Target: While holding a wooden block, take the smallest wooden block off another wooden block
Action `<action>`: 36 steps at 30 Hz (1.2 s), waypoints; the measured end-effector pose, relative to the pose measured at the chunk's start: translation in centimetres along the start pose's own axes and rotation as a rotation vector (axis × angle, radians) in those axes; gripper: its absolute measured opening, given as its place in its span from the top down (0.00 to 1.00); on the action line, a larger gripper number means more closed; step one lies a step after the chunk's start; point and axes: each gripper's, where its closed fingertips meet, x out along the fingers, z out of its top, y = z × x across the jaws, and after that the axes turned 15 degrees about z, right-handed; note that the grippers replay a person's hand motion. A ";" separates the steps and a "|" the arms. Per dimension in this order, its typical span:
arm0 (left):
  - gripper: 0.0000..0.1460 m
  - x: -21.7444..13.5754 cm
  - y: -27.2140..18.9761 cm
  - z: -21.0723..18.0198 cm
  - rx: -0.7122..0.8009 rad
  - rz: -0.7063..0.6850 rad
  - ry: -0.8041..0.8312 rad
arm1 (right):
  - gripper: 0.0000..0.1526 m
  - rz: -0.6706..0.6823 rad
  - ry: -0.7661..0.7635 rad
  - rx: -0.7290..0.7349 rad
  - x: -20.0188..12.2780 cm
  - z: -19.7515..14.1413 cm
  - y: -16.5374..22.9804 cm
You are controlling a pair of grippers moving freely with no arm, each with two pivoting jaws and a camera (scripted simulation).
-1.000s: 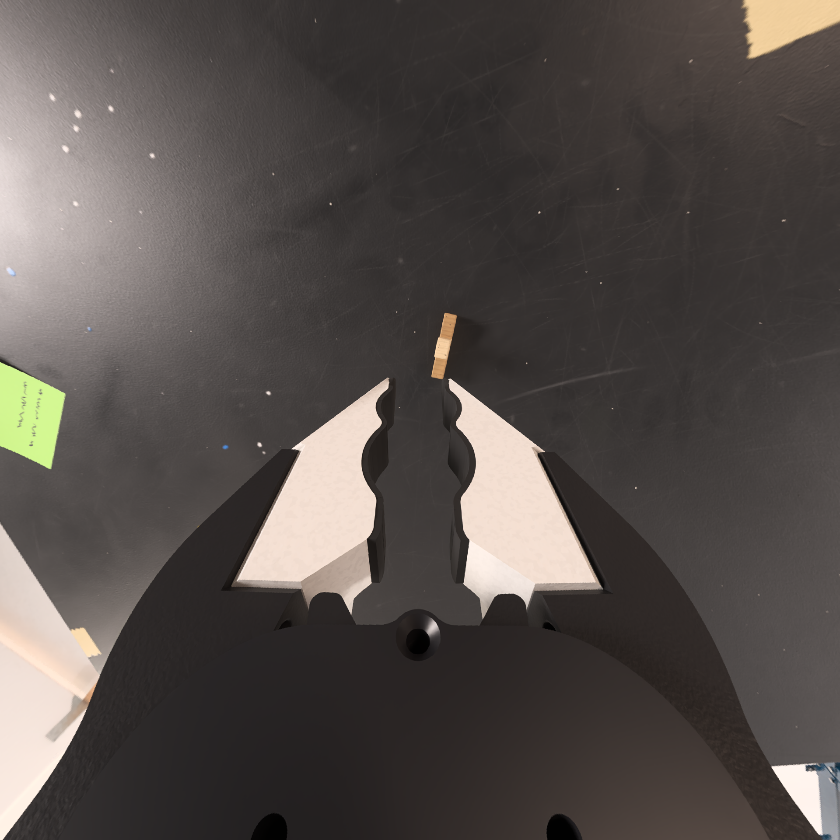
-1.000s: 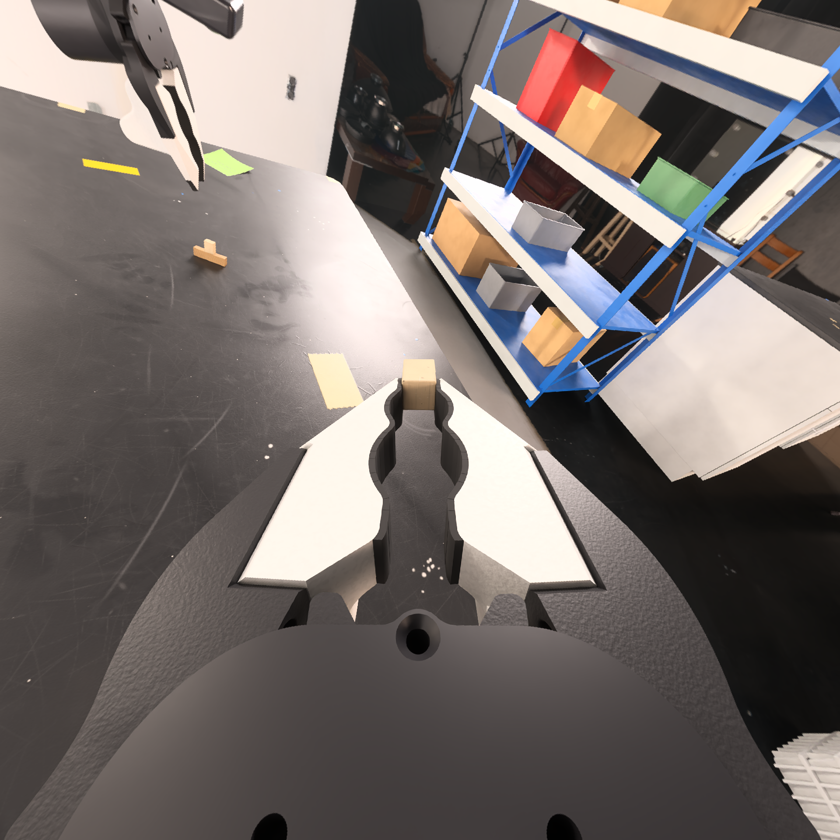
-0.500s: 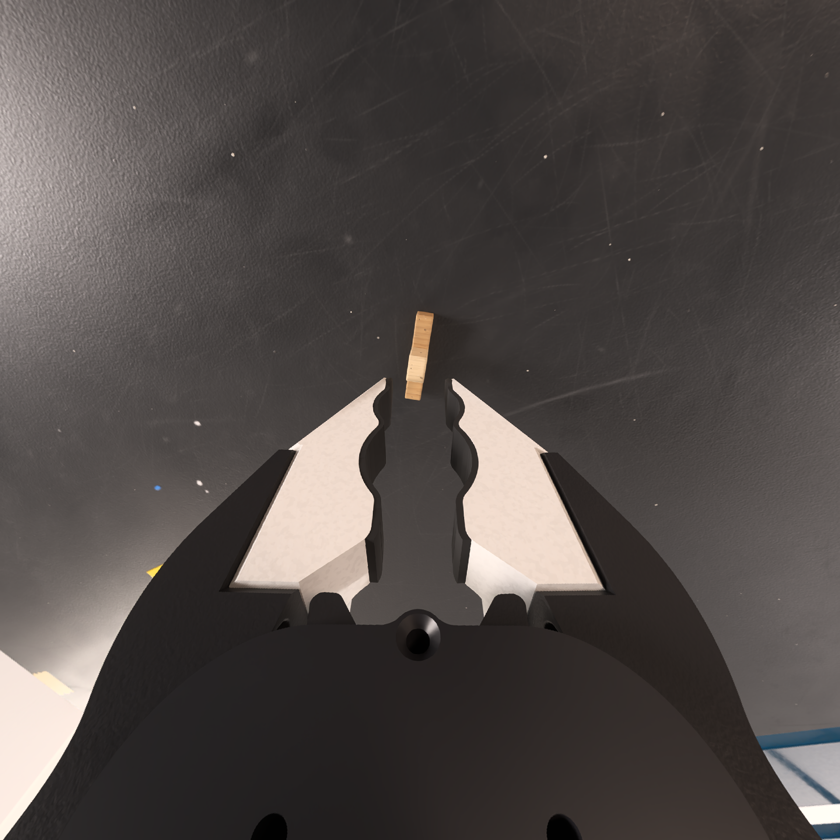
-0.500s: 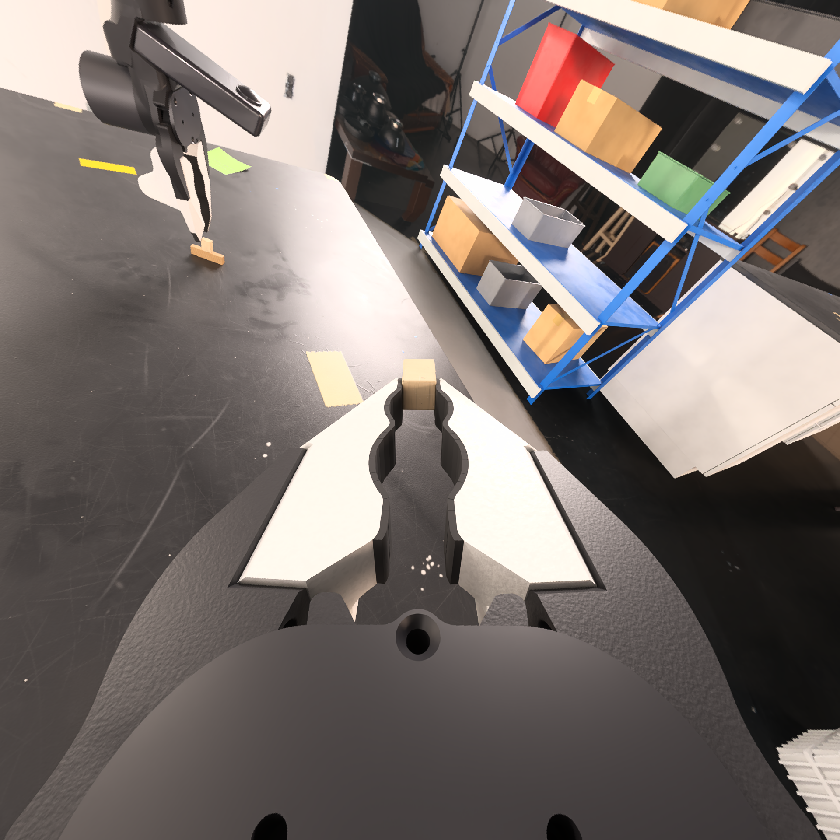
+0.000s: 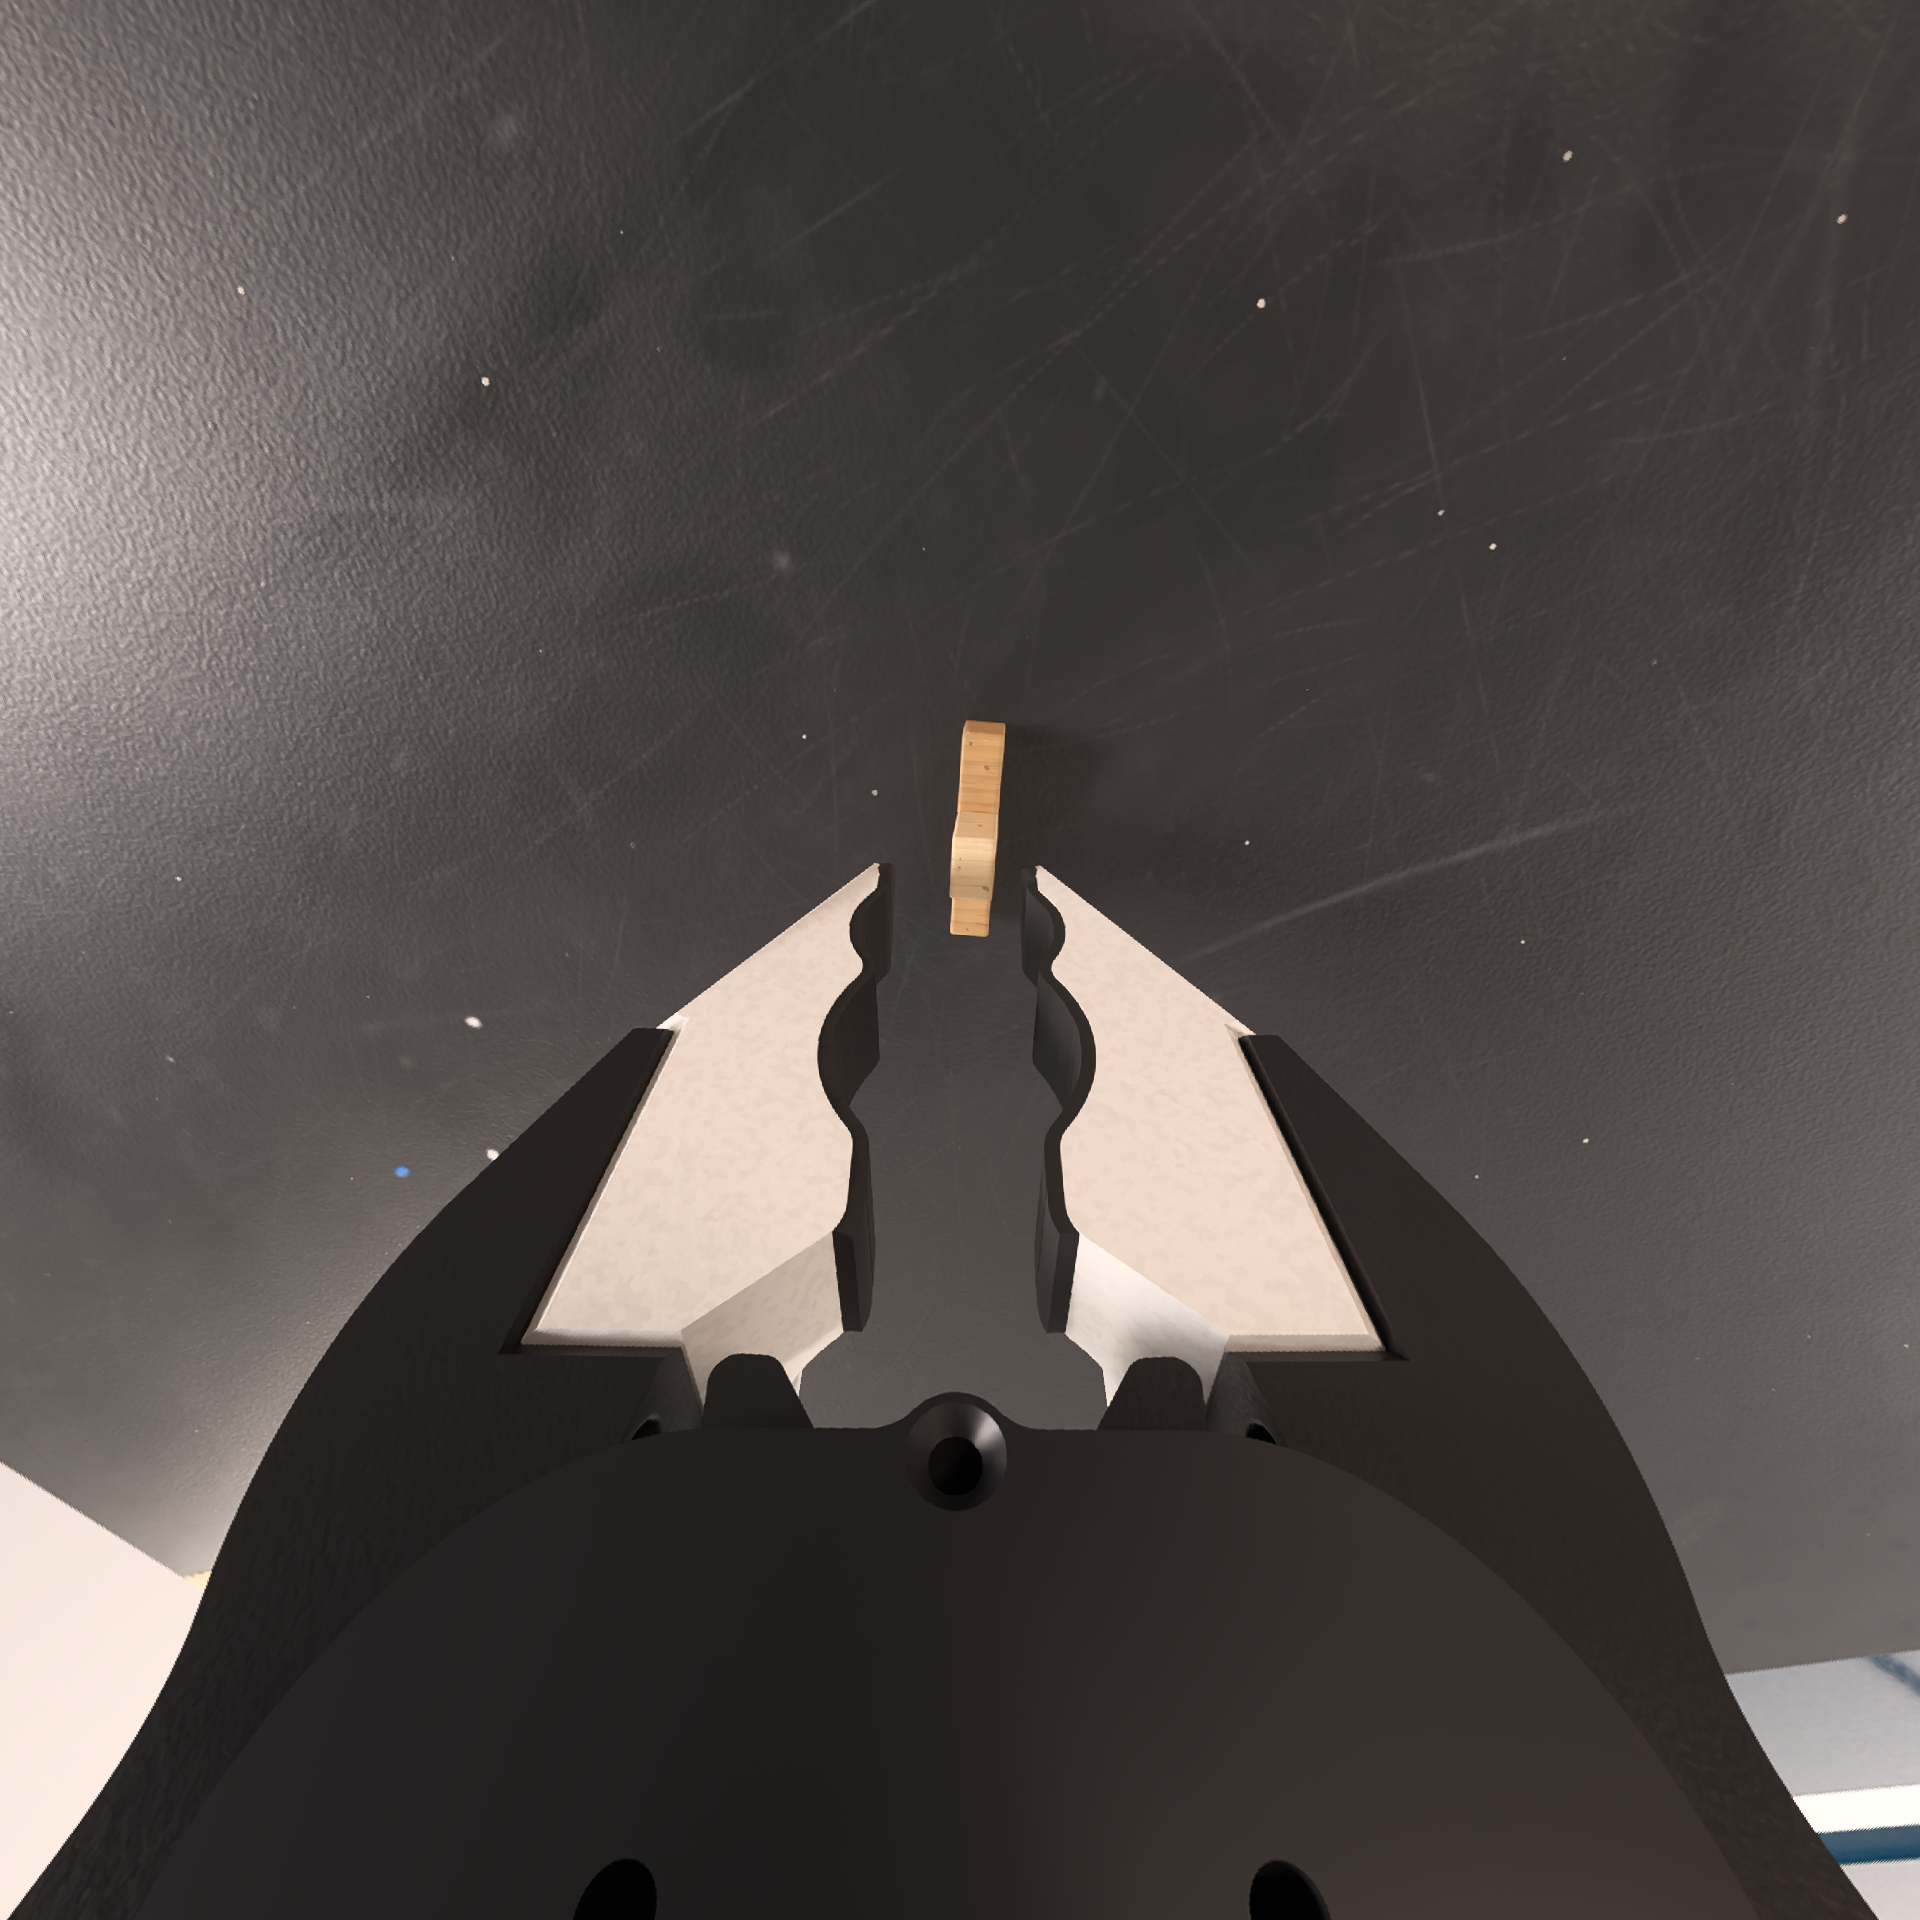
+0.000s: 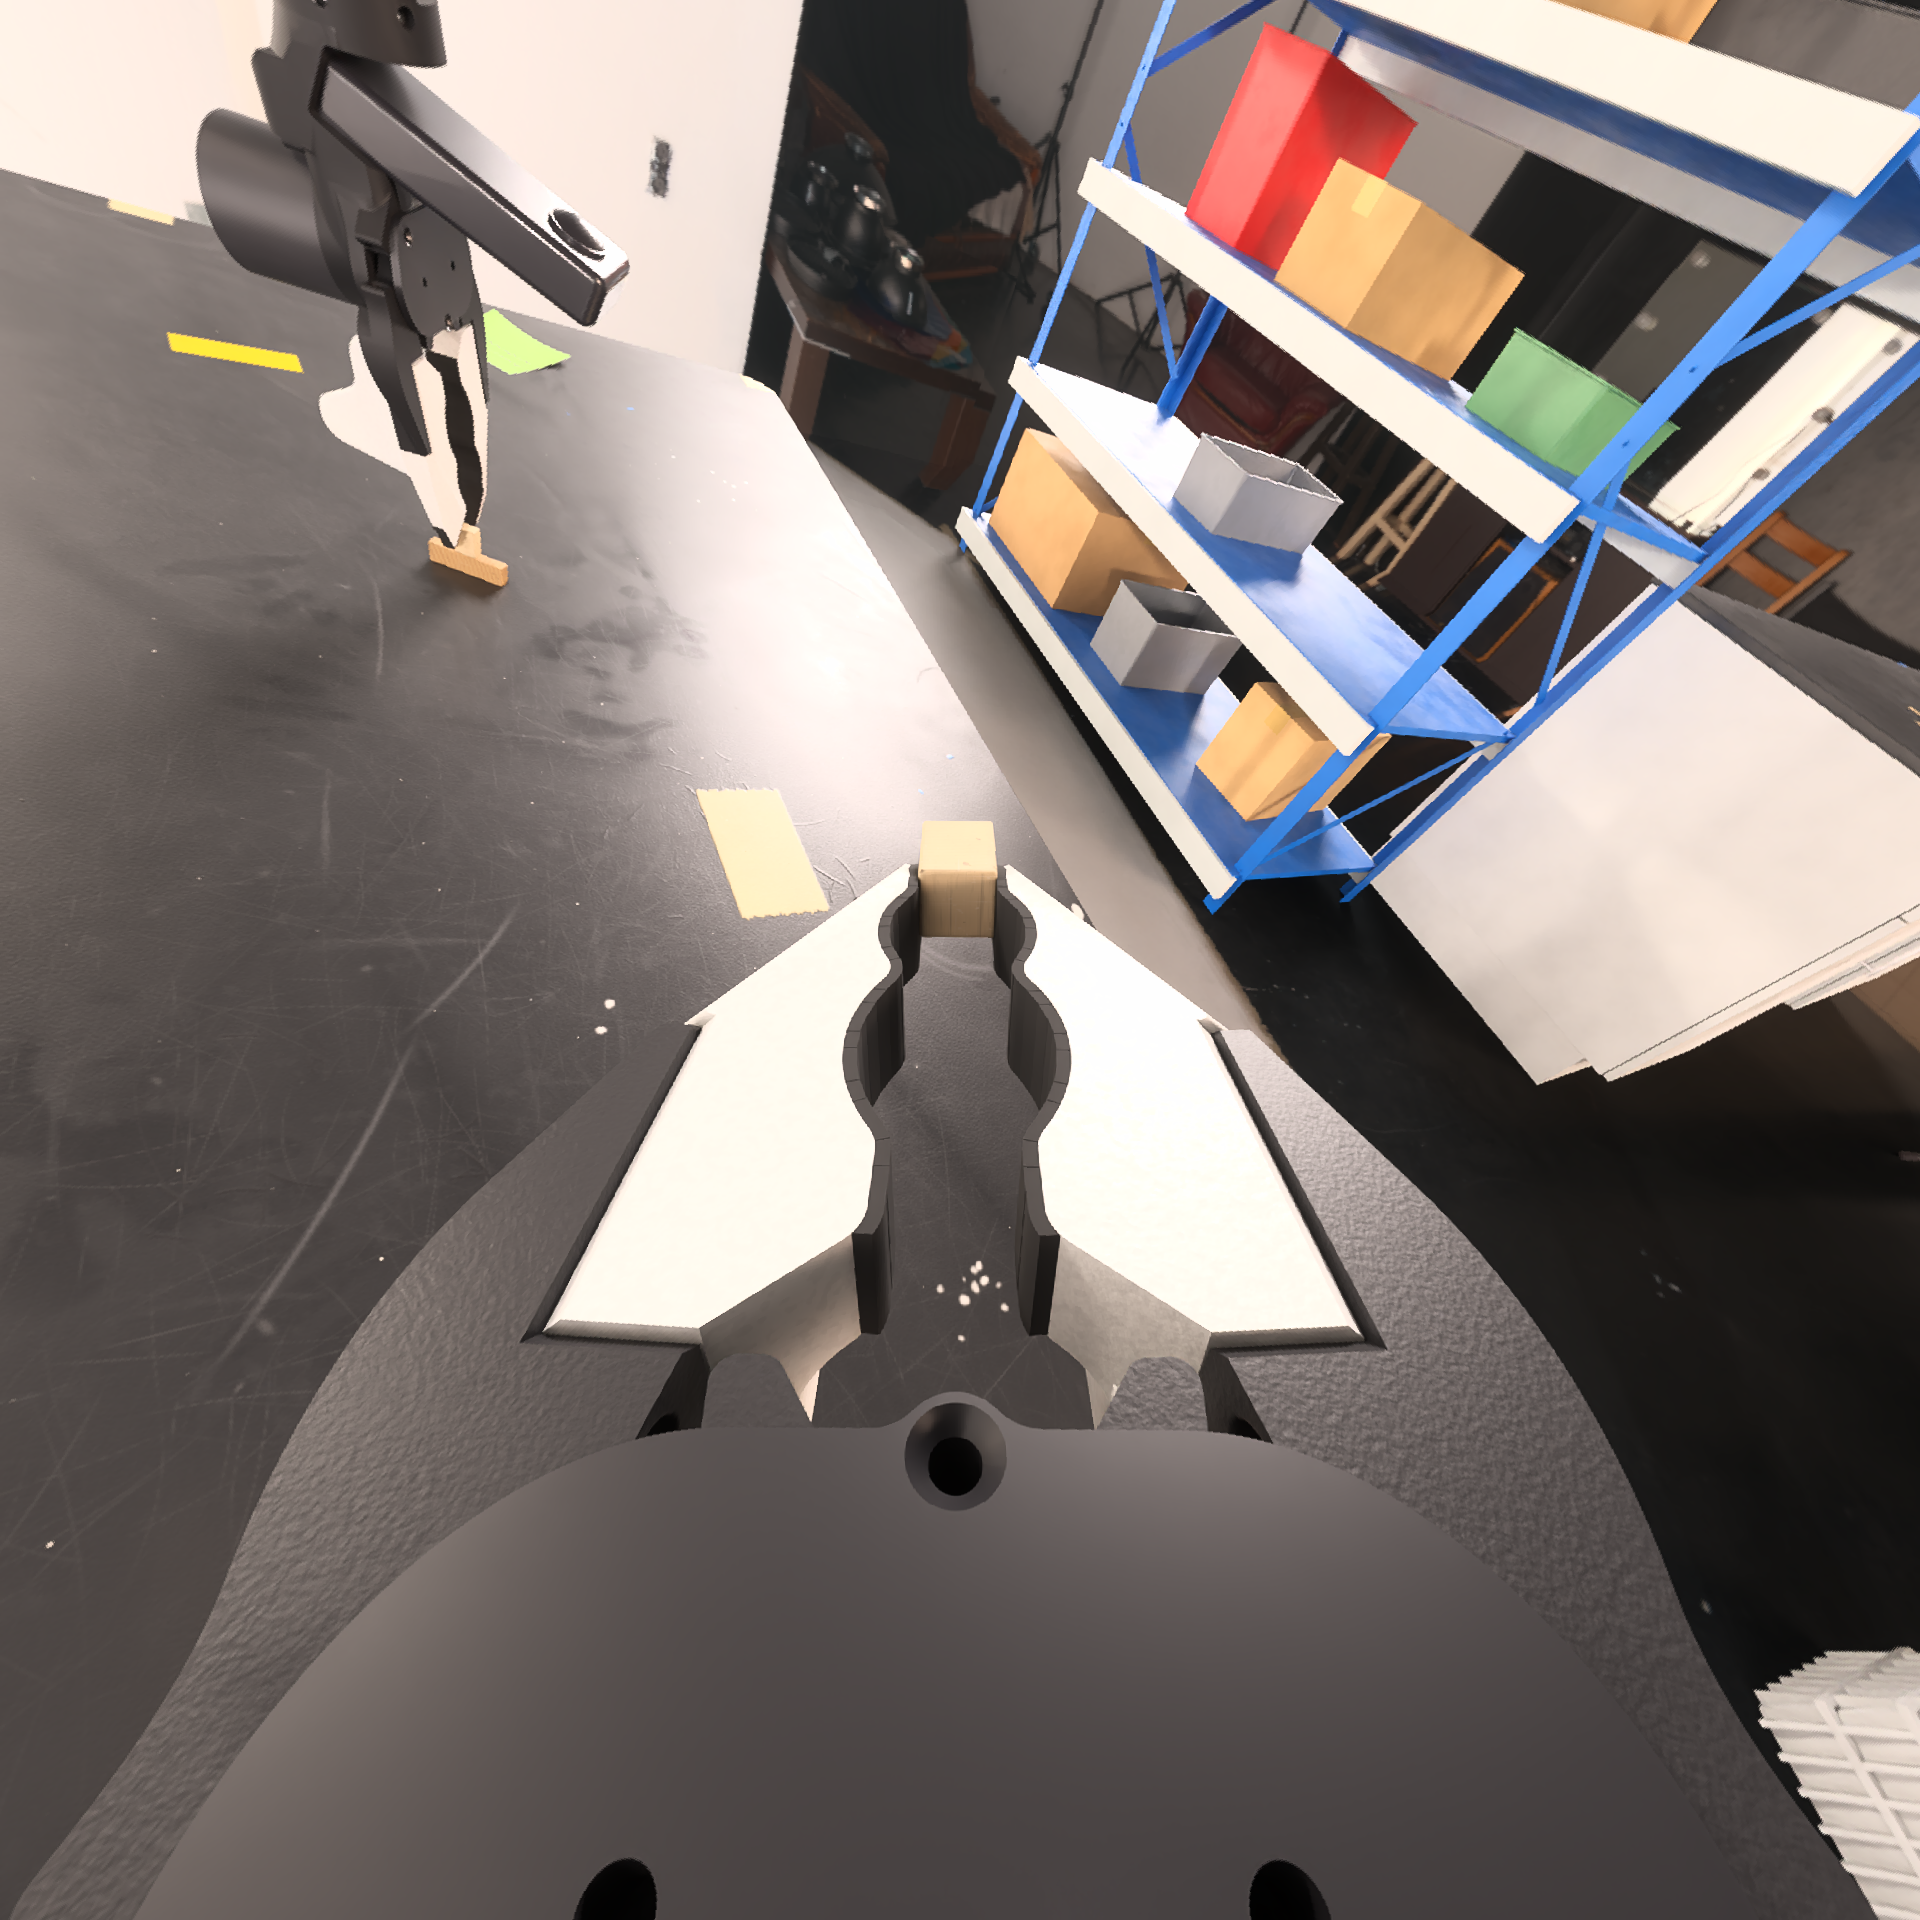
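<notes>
A flat wooden block lies on the black table, with the smallest wooden block on top near its middle. My left gripper is open and points down at them, its tips on either side of the near half of the stack; I cannot tell whether they touch it. The right wrist view shows the same stack far left, with the left gripper right above it. My right gripper is shut on a wooden cube and holds it above the table's right edge.
A beige tape strip lies just left of the right gripper. A yellow tape strip and a green note lie at the far end. A blue shelf rack with boxes stands beyond the right table edge.
My left gripper has come down and over to the block stack, still open; the stack's near end now lies between its tips. My right gripper has stayed put with the cube.
</notes>
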 end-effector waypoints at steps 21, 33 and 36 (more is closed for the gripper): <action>0.85 0.2 0.0 0.0 0.015 -0.056 0.008 | 0.92 -0.002 0.032 -0.002 0.4 -0.5 -0.1; 0.92 0.1 -0.2 -0.2 0.029 -0.057 0.011 | 0.92 -0.005 0.027 0.001 0.3 -0.5 -0.2; 0.94 0.1 -0.3 -0.2 0.044 -0.056 0.014 | 0.92 -0.005 0.026 0.005 0.3 -0.6 -0.3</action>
